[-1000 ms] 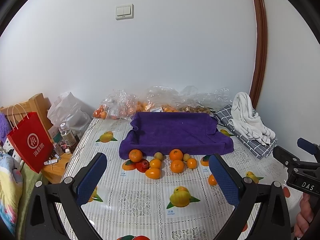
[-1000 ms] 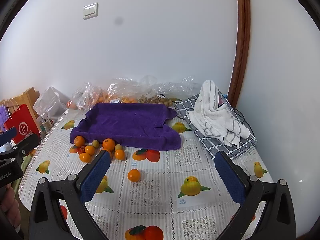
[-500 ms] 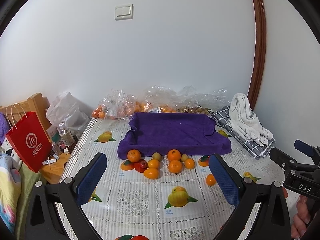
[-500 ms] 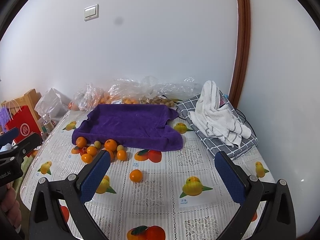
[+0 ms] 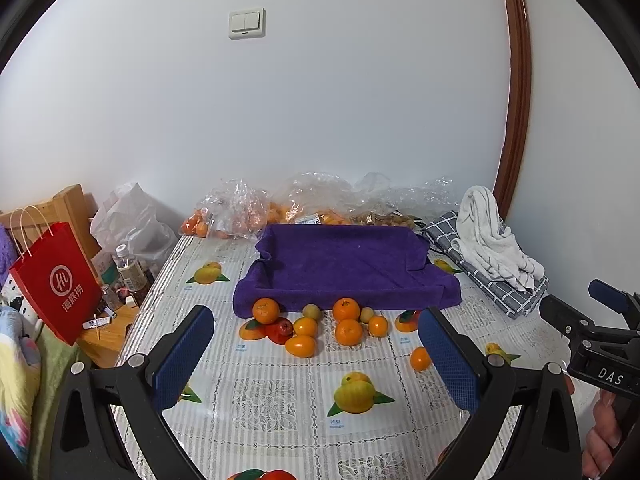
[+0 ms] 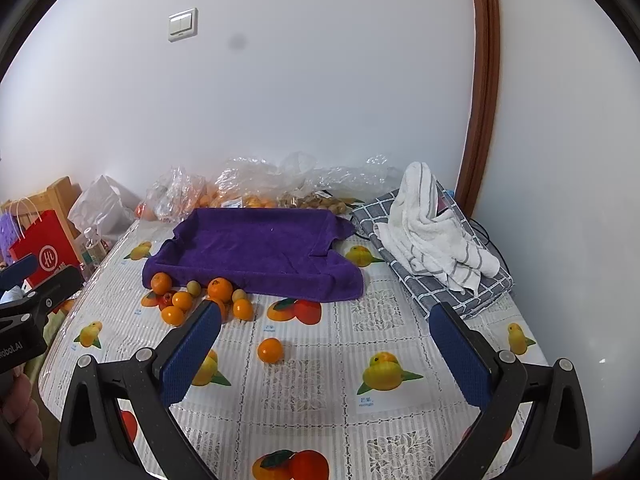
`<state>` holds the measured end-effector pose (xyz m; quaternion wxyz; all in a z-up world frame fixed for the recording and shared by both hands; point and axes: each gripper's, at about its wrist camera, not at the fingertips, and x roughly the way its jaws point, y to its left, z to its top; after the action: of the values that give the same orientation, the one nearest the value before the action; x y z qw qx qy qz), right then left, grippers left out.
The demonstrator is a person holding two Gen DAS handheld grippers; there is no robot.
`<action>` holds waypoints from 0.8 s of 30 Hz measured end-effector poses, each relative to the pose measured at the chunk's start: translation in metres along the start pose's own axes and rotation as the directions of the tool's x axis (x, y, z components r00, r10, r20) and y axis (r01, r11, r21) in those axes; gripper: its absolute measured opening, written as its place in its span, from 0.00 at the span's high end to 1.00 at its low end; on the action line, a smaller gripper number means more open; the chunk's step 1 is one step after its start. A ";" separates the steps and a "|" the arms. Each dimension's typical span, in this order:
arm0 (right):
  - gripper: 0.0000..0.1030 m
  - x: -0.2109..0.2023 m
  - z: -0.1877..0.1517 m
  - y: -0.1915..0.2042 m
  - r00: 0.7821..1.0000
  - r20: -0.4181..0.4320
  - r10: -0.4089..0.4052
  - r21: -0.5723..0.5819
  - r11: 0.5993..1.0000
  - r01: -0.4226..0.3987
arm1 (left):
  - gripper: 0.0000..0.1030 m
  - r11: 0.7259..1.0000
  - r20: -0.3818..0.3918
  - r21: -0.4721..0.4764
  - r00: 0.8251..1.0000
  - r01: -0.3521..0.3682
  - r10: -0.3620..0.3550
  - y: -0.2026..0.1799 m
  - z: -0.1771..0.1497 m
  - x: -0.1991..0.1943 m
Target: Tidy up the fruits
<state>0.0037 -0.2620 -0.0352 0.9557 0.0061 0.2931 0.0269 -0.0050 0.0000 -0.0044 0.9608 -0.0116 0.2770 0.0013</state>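
Observation:
A cluster of loose oranges (image 5: pixel 349 331) with a red fruit (image 5: pixel 280 329) and small green fruits (image 5: pixel 312 312) lies on the table in front of a purple cloth-lined tray (image 5: pixel 344 264). One orange (image 5: pixel 420 358) lies apart to the right; it also shows in the right wrist view (image 6: pixel 270 350). The tray (image 6: pixel 256 248) holds nothing visible. My left gripper (image 5: pixel 316 364) is open and empty, held above the table short of the cluster. My right gripper (image 6: pixel 324 356) is open and empty, with the lone orange ahead between its fingers.
Clear plastic bags of fruit (image 5: pixel 240 216) line the wall behind the tray. A white striped towel (image 5: pixel 492 240) lies on a grey checked cloth (image 5: pixel 508 296) at the right. A red paper bag (image 5: pixel 56 280) and bottles (image 5: pixel 128 268) stand off the table's left edge.
Both grippers have drawn back and up a little, so the fruits and tray sit slightly farther and lower in view. Both stay open and empty.

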 end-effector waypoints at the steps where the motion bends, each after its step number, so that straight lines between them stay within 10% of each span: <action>1: 0.01 0.000 0.000 0.000 1.000 -0.002 -0.001 -0.001 1.000 0.001 | 0.00 1.000 -0.001 0.000 1.000 0.002 -0.002 0.000 0.000 0.000; 24: 0.02 0.043 -0.015 0.010 1.000 -0.007 0.027 -0.022 0.999 -0.027 | 0.00 0.995 -0.073 -0.092 0.997 -0.041 0.034 0.037 -0.018 0.044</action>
<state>0.0304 -0.2494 -0.0713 0.9542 -0.0006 0.2961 0.0432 0.0226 0.0362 -0.0435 0.9484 -0.0515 0.3111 0.0321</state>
